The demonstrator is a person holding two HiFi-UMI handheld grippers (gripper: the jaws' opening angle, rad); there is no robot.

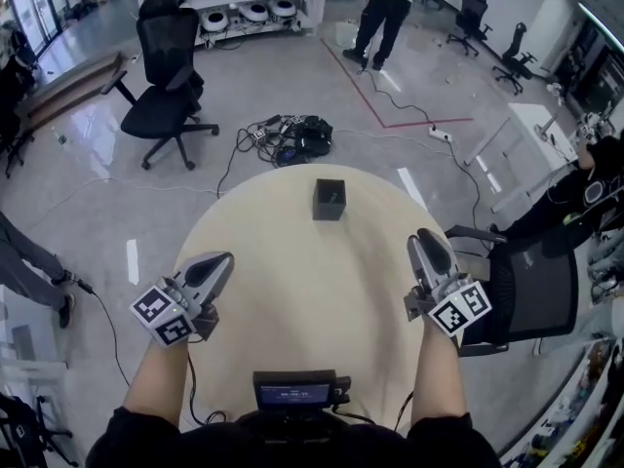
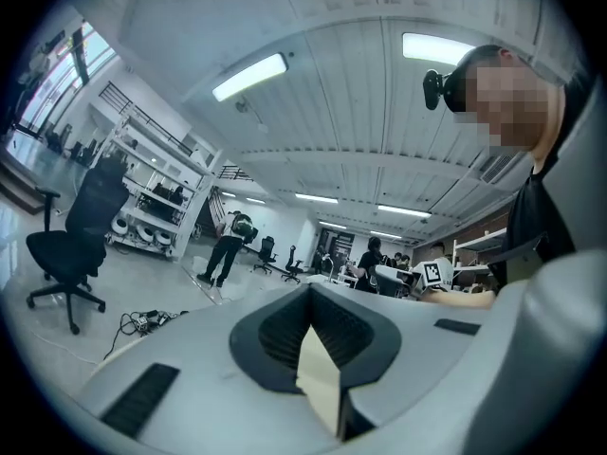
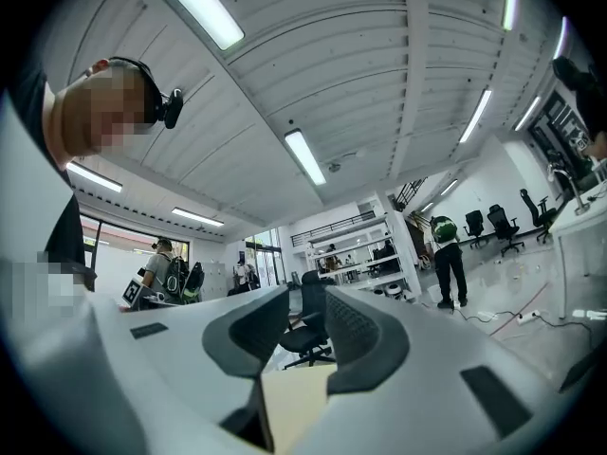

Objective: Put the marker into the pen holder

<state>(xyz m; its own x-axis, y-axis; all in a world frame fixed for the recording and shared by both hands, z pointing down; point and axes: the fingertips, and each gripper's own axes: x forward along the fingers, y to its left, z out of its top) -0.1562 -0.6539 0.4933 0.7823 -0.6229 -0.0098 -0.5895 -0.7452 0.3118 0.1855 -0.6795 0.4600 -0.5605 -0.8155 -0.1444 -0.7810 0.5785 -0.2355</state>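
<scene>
The black square pen holder [image 1: 329, 200] stands upright on the far middle of the round beige table [image 1: 292, 300]. I see no marker in any view. My left gripper [image 1: 216, 266] hovers over the table's near left part, tilted upward, its jaws shut with nothing in them; in the left gripper view its pads [image 2: 309, 297] meet at the tips. Over the near right edge, my right gripper [image 1: 429, 249] is also tilted up. In the right gripper view [image 3: 302, 313] its jaws stand a little apart and empty, with a distant chair showing through the gap.
A small black device with a screen [image 1: 297, 391] sits at the table's near edge. A black office chair [image 1: 534, 291] stands close on the right, another [image 1: 168, 66] far left. Cables and a bag [image 1: 292, 139] lie on the floor beyond the table. A person [image 1: 385, 13] stands far back.
</scene>
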